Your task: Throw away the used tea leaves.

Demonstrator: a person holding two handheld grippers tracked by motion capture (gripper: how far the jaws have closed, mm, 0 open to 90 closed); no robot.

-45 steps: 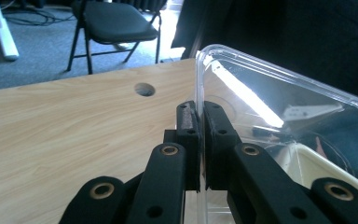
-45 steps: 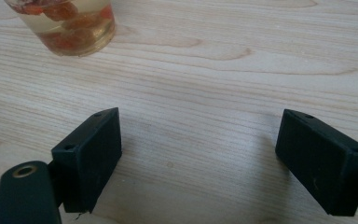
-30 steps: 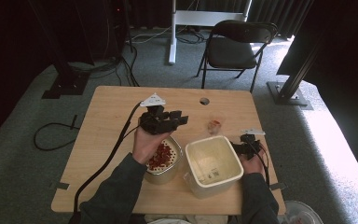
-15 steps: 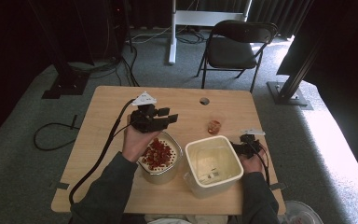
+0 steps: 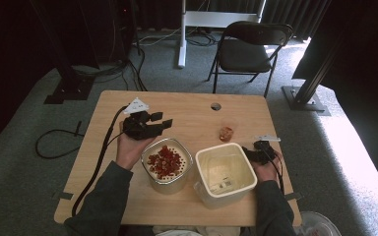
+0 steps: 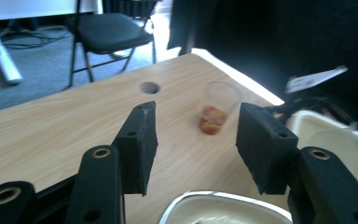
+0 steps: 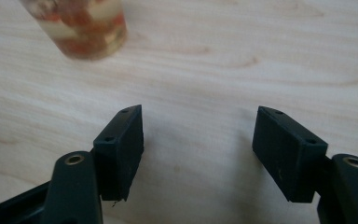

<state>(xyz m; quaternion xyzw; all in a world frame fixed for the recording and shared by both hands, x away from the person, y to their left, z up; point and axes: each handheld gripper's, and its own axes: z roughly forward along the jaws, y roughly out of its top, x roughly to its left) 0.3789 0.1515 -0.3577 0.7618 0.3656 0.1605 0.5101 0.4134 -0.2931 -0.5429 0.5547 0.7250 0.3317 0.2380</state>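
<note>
A metal-rimmed white basket (image 5: pixel 153 177) of red pieces stands near the table's front, with an empty white tub (image 5: pixel 248 169) to its right. A small clear cup (image 5: pixel 226 132) with red contents stands beyond them; it also shows as the cup (image 6: pixel 213 116) and the cup (image 7: pixel 81 28). My left gripper (image 5: pixel 161 122) hovers just behind the basket's left side. In its own view the left gripper (image 6: pixel 193 140) is open and empty, its jaws having just been opening. My right gripper (image 5: pixel 252 151) sits by the tub's right edge. The right gripper (image 7: pixel 198 149) is open over bare wood, its jaws having just been closing on nothing.
The wooden table (image 5: pixel 187 108) has a round hole (image 5: pixel 215 106) near its far edge. A black folding chair (image 5: pixel 248 49) stands behind it. A black cable (image 5: pixel 103 157) trails off the table's left front. The basket's rim (image 6: pixel 223 198) lies just below my left jaws.
My left gripper has moved left, from above the basket to behind its left side. The right gripper has stayed by the tub.
</note>
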